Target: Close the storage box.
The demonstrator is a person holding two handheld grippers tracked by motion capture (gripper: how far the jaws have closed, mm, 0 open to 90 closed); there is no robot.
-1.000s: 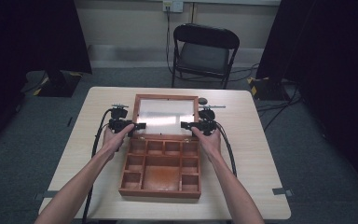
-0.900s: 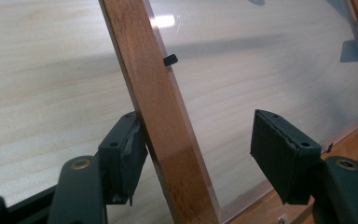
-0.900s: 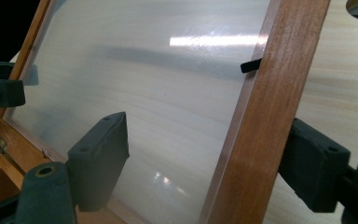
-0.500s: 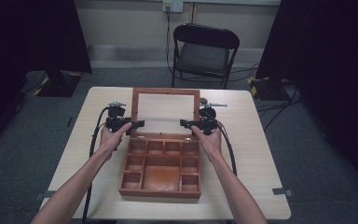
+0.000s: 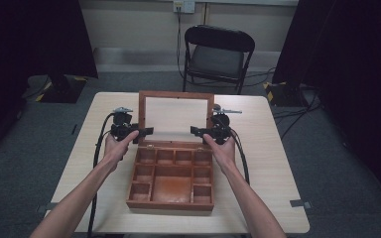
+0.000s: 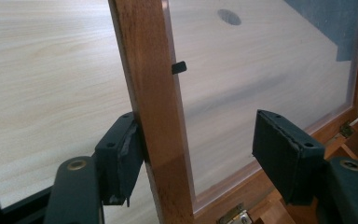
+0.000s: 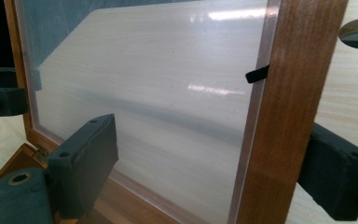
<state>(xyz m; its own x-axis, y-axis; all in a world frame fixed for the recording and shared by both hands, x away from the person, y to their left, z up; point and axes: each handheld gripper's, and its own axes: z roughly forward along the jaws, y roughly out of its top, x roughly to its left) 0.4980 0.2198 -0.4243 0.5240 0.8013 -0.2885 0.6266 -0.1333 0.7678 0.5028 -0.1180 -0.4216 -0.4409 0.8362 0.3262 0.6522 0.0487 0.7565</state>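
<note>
Box: I see a wooden box (image 5: 171,181) with small compartments on the table (image 5: 273,148), near my side, its base between my two forearms.
Lid: the lid (image 5: 176,118) stands raised at the far edge of the box – a wood frame around a clear pane, hinged at the bottom, upright or close to it.
Left gripper: my left gripper (image 5: 147,131) sits at the lid's left frame rail, low down near the hinge. In the left gripper view (image 6: 205,154) its jaws are spread wide, one on each side of the rail; the outer pad (image 6: 121,154) touches the wood, the inner pad (image 6: 284,149) stands well off the pane. It grips nothing.
Right gripper: my right gripper (image 5: 197,131) mirrors it at the right frame rail. In the right gripper view (image 7: 209,172) the jaws are wide apart – one pad (image 7: 86,163) in front of the pane and clear of it, the other (image 7: 335,172) behind the rail's outer side; whether that one touches the wood I cannot tell. Nothing is clamped.
Relation: the lid's side rails lie between the jaws of each gripper, with the pane between the two grippers.
Hands: my left hand (image 5: 118,146) and right hand (image 5: 222,148) hold the grippers just beyond the box's far corners.
Beyond: a black chair (image 5: 217,54) stands past the table.
</note>
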